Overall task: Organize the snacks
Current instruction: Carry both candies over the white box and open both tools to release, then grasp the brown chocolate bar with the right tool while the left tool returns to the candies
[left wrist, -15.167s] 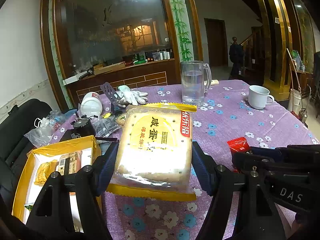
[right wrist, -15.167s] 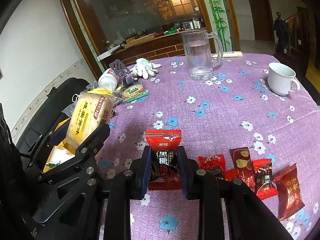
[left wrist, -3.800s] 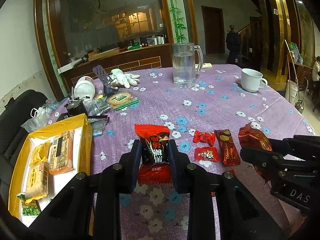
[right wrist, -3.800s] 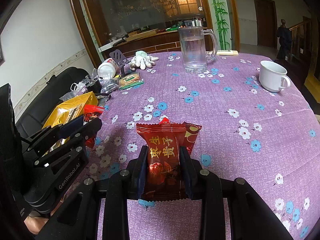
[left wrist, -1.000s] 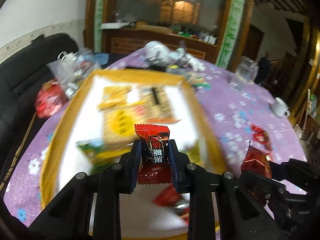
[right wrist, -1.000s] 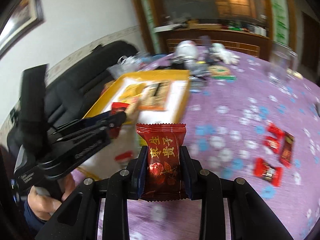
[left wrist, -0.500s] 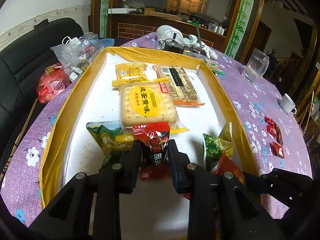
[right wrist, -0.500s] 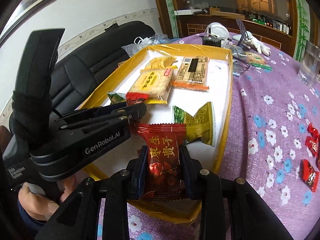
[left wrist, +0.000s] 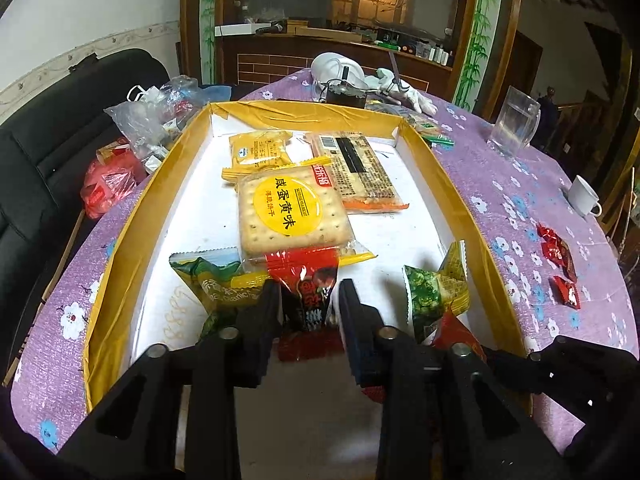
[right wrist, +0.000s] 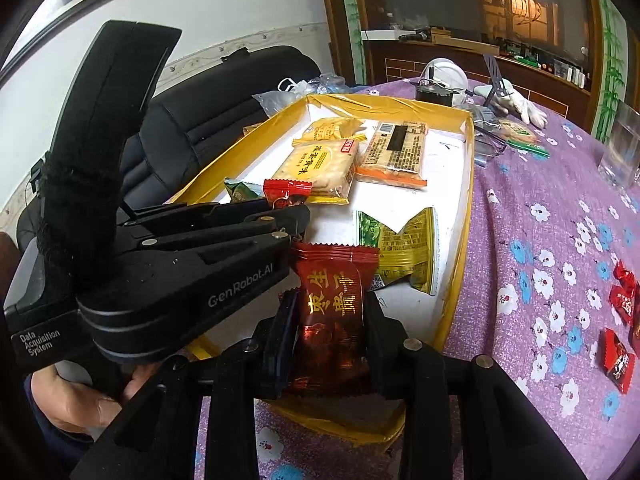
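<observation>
My left gripper (left wrist: pixel 308 300) is shut on a red candy packet (left wrist: pixel 308 280) and holds it low over the near part of the yellow-rimmed white box (left wrist: pixel 460 208). My right gripper (right wrist: pixel 332 312) is shut on a dark red snack packet with gold characters (right wrist: pixel 332 300) above the box's near right corner (right wrist: pixel 466 184). The left gripper (right wrist: pixel 296 216) also shows in the right wrist view, just left of the right one. In the box lie a cracker pack (left wrist: pixel 292 212), a barcode biscuit pack (left wrist: pixel 356 168), a yellow packet (left wrist: pixel 256 152) and green pea bags (left wrist: pixel 436 292).
Several red candies (left wrist: pixel 558 252) lie loose on the purple flowered tablecloth (left wrist: pixel 520 184) right of the box. A glass mug (left wrist: pixel 514 124), a white cup (left wrist: pixel 584 196), gloves (left wrist: pixel 404 92) and clutter stand beyond. A black sofa (left wrist: pixel 36 152) with plastic bags (left wrist: pixel 156 116) is at the left.
Both grippers have come down and forward over the box with their packets still held. The right gripper now sits over the box's near right corner.
</observation>
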{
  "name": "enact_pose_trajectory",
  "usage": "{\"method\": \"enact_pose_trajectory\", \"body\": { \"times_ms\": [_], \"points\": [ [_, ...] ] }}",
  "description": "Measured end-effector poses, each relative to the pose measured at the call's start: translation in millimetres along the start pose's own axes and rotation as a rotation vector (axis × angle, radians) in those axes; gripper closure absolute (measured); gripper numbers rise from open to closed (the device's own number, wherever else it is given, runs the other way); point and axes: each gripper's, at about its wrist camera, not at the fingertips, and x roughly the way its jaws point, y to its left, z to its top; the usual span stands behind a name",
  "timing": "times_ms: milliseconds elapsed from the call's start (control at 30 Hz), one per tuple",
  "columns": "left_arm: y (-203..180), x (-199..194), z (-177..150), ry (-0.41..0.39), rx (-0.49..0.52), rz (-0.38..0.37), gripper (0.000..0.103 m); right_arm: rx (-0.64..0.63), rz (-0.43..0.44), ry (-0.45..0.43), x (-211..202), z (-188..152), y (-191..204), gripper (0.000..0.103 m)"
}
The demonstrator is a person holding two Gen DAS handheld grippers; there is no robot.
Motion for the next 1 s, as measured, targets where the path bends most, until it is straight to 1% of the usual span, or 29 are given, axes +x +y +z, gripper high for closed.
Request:
{"method": "enact_pose_trajectory", "body": {
  "times_ms": [33,100,233,333,400,500,533,600,700,800,867,1000],
  "points": [
    [1.0,-1.7,-0.1,-0.007,-0.003,-0.002,0.062,0.001,0.002,0.000,-0.7,-0.1,0.0,0.067],
    [1.8,-5.1,0.0,-0.025,-0.007,-0.007,0.058,0.004,0.010,-0.006,-2.8,0.2,-0.5,0.065],
    [4.2,-8.4,0.8,-0.045,-0.019,-0.012,0.058,0.009,0.016,-0.022,-8.2,2.0,-1.4,0.063],
    [11.1,-12.9,0.9,-0.070,-0.054,-0.019,0.058,0.023,0.039,-0.026,-12.0,3.1,-2.2,0.062],
    [18.0,-15.4,1.1,-0.084,-0.090,-0.033,0.058,0.030,0.079,-0.014,-12.6,3.6,-1.4,0.062],
    [27.3,-17.0,1.7,-0.093,-0.138,-0.057,0.058,0.051,0.191,-0.001,-17.4,3.7,-1.3,0.063],
    [28.9,-17.1,1.5,-0.093,-0.146,-0.058,0.058,0.054,0.200,-0.006,-20.6,4.5,-1.0,0.063],
    [29.7,-17.7,1.6,-0.090,-0.151,-0.056,0.058,0.055,0.182,-0.034,-31.0,6.5,-3.0,0.062],
    [26.1,-18.5,1.1,-0.077,-0.142,-0.061,0.058,0.087,0.163,-0.065,-47.0,9.0,-16.2,0.062],
    [17.9,-21.4,1.7,-0.060,-0.132,-0.089,0.058,0.137,0.128,-0.087,-61.6,10.8,-41.5,0.062],
    [10.5,-27.0,3.5,-0.069,-0.117,-0.089,0.058,0.175,0.076,-0.098,-71.7,11.0,-65.3,0.062],
    [-5.5,-38.1,7.0,-0.080,-0.084,-0.103,0.058,0.272,0.018,-0.108,-86.2,10.0,-114.9,0.062]
  ]
}}
